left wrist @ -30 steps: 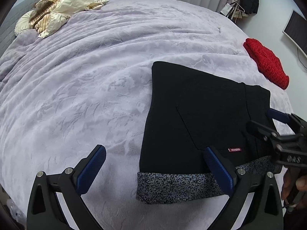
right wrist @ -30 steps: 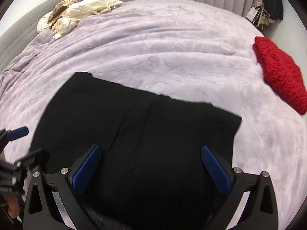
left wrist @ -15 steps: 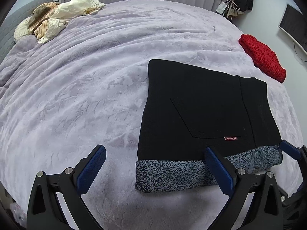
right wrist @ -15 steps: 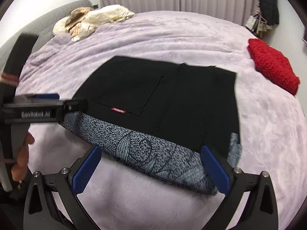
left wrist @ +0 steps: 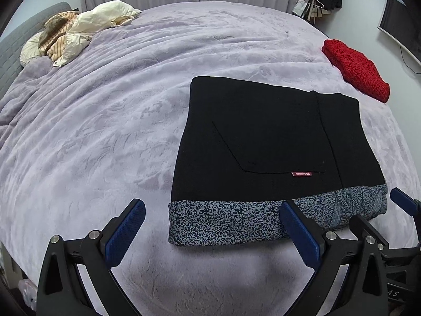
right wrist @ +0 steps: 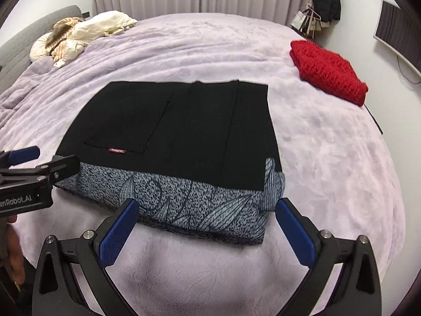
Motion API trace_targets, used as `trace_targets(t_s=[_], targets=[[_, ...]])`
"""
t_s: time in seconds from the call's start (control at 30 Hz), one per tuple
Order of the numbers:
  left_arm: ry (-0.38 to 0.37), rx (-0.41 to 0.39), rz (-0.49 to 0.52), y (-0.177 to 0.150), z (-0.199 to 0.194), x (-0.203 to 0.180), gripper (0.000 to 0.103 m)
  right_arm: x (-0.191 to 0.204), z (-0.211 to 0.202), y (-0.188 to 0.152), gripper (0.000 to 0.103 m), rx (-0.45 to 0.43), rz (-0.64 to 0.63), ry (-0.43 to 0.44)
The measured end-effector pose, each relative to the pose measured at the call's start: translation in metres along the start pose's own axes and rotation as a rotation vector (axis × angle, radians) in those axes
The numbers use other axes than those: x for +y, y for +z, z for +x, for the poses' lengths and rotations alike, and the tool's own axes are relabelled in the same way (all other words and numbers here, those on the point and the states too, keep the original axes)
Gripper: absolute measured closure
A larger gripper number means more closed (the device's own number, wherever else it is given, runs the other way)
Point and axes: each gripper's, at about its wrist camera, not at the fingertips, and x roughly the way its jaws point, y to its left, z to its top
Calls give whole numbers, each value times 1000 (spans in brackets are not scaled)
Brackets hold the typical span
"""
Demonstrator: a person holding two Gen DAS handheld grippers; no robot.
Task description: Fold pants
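Observation:
The black pants lie folded into a flat rectangle on the lilac bedspread. A grey speckled layer shows along their near edge, and a small red label sits by the back pocket. My left gripper is open, hovering just short of the pants' near left corner and holding nothing. Equally open and empty, my right gripper sits just short of the near right edge. In the right wrist view the left gripper appears at the left, with a hand below it.
A folded red knit rests at the bed's right edge. Cream and striped bedding is heaped at the far left by a grey headboard. Dark clothes hang at the back right, near a wall monitor.
Both grippers have pulled back toward the near edge of the bed and away from the pants. The right gripper, which was over the black fabric, is now clear of it. The pants lie still.

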Motion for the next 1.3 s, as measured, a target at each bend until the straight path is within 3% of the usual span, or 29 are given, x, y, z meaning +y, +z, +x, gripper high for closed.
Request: trace_targets(t_s=[0.03,0.17,0.3,0.57,0.93,1.3], targets=[[24,-2,-12,-2,1,0,0,-1,2,-1,0,9,6,-1],[-12,15,-23,-2,2,-1,0,-2,6,-7,0,21,10,-2],[28,-4,7,-4,-3,-8,0,-3,8,-8,0,24,15,-2],[-8,24,15,-3,-1,-14,0,-5,10,-9,0,23,11,-2],[16,34,33,-2,0,-16,0,-4,8,-4,0,25,5,13],[-7,52,43,-4,1,-16,0,-1,8,-3,0,26,0,17]])
